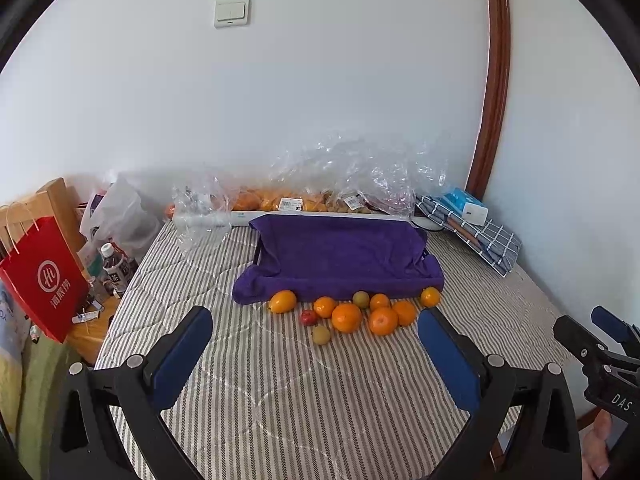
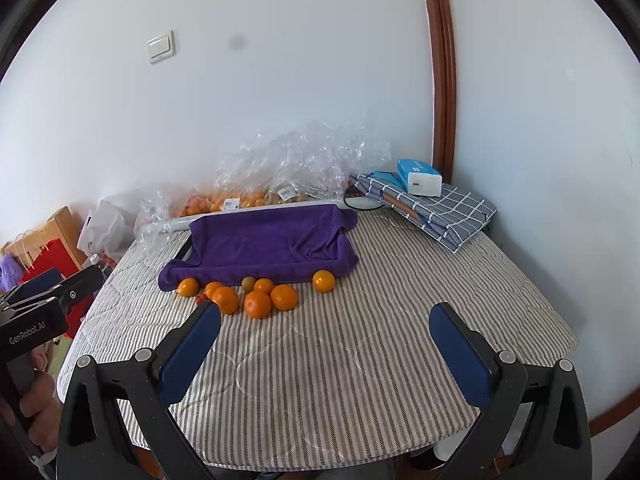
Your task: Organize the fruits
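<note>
1. Left gripper (image 1: 316, 324) hangs above the striped table cover (image 1: 280, 400), blue pads spread wide, nothing between them.
2. Right gripper (image 2: 325, 322) is the same story: wide apart, empty, above the near half of the table.
3. Out ahead, the fruits (image 1: 352, 312) lie loose on the cover in a cluster, right against the front edge of the purple towel (image 1: 340, 256).
4. Mostly oranges, glossy and round; one orange (image 2: 323, 281) sits alone to the right of the bunch. A small red fruit (image 1: 307, 317) and two dull greenish ones are mixed in.
5. The towel drapes over a tray-like frame, its middle sunken.
6. Behind it, crumpled clear plastic bags (image 1: 352, 172) hold more fruit against the wall.
7. Far right corner: folded checked cloth (image 2: 440, 212) with a blue-and-white box (image 2: 420, 178) on top.
8. Left, off the table: a red paper bag (image 1: 44, 280) and bottles.
</note>
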Available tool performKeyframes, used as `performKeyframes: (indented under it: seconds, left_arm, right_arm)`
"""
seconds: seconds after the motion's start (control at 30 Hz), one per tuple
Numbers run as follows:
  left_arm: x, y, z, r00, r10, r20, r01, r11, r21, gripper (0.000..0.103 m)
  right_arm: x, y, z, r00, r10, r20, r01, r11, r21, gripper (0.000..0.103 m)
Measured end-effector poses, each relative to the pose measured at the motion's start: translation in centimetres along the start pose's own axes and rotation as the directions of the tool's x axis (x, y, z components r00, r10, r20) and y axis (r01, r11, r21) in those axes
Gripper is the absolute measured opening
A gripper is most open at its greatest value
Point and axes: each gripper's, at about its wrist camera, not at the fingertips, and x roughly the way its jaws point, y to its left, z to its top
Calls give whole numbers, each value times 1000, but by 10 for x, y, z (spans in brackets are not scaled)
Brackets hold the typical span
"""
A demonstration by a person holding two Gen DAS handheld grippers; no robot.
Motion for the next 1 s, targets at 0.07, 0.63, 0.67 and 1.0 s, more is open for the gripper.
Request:
performKeyframes:
  seconds: [0.07,0.63,0.67,1.0]
  left_arm:
    - [0,0,0,1000,-5,-2,5,1000,-2,103]
    - [-1,-4,-2,1000,-7,-2,7,1000,-4,103]
    - [-1,-4,-2,1000,-4,0,4,1000,0,103]
    - [-3,-4,-2,1000,-1,5,1,1000,4,103]
  right_arm:
    - [1,0,0,1000,1,-2,-1,1000,2,103]
    - [-1,-2,-2,1000,12,8,-12,1000,3,103]
    - [-1,-2,-2,1000,11,8,-11,1000,1,103]
    - [-2,-2,-2,1000,10,17,-10,1000,1,103]
